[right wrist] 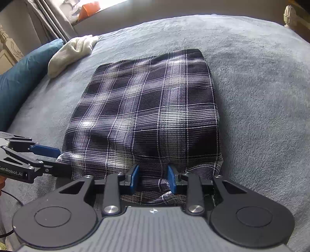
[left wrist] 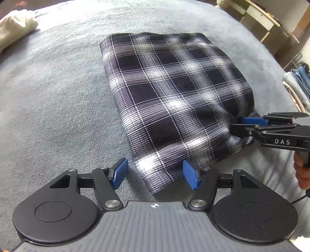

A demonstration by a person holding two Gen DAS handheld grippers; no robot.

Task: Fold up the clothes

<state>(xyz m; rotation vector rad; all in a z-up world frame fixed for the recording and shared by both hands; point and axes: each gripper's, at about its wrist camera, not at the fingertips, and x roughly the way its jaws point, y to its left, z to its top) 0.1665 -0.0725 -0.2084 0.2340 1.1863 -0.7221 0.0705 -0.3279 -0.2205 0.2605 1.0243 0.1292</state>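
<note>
A dark plaid garment [left wrist: 170, 93] lies folded into a rough rectangle on the grey blanket [left wrist: 58, 97]; it also shows in the right wrist view [right wrist: 147, 116]. My left gripper [left wrist: 156, 174] is open, its blue pads either side of the garment's near corner. It also shows in the right wrist view [right wrist: 48, 157] at the garment's left corner. My right gripper [right wrist: 153, 178] is open, its blue pads apart around a bunched near edge of the cloth. In the left wrist view the right gripper [left wrist: 242, 126] sits at the garment's right edge.
A cream folded cloth [right wrist: 71, 52] and a teal pillow [right wrist: 25, 77] lie at the far left of the bed. Folded blue jeans [left wrist: 300, 81] and wooden shelving [left wrist: 267, 19] stand off the bed's right side. A window sill with an orange item [right wrist: 89, 9] is behind.
</note>
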